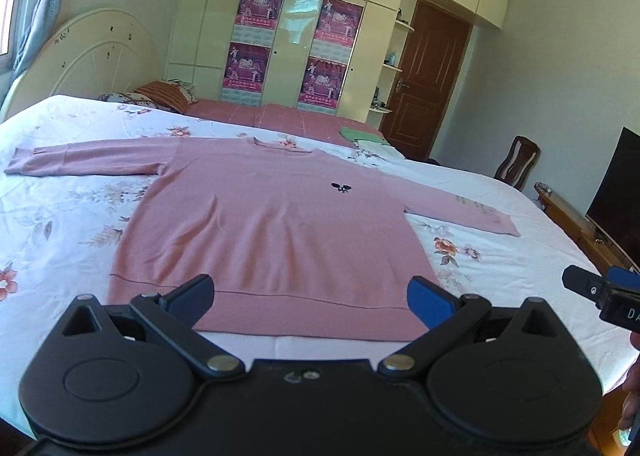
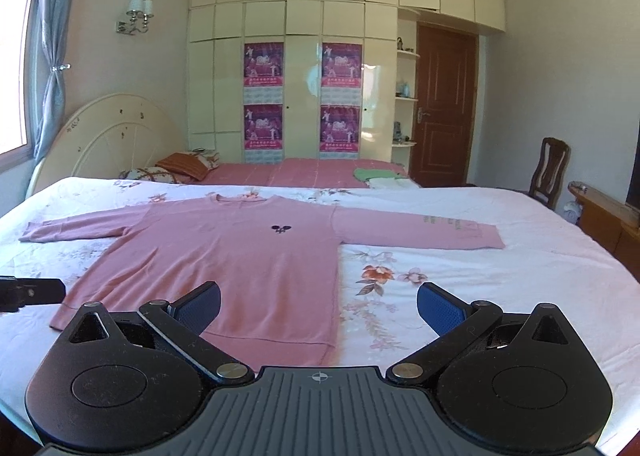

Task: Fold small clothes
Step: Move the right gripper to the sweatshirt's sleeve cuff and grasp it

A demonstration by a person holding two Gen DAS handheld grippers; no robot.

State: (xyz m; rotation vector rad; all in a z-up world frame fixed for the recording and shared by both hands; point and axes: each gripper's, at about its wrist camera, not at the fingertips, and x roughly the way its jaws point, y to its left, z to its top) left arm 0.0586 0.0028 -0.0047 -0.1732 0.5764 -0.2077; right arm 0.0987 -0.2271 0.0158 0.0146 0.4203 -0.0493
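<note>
left gripper (image 1: 310, 302): we see its jaws spread wide with nothing between them; it hovers above the near edge of the bed, its blue pads (image 1: 430, 302) over the sweater's hem.
right gripper (image 2: 318, 310): we see it spread wide as well and holding nothing; its left pad sits over the hem's right corner, its right pad over bare sheet.
pink sweater (image 1: 260, 219): it lies flat and face up straight ahead of both grippers, hem nearest us, collar farthest, both sleeves stretched out to the sides. a small dark emblem (image 1: 341, 187) sits on the chest.
floral sheet (image 2: 460, 288): white with orange and pink flowers, it spreads under the sweater and out to both sides of our grippers.
each other's view: the right gripper's tip shows at the right edge of the left wrist view, and the left gripper's tip (image 2: 32, 293) shows at the left edge of the right wrist view.
far beyond the sweater: a green garment (image 2: 376, 174) lies on a pink cover, ahead and to the right.
background: a cream wardrobe (image 2: 304, 67) with posters stands ahead; a brown door (image 2: 444, 111) is to its right.
</note>
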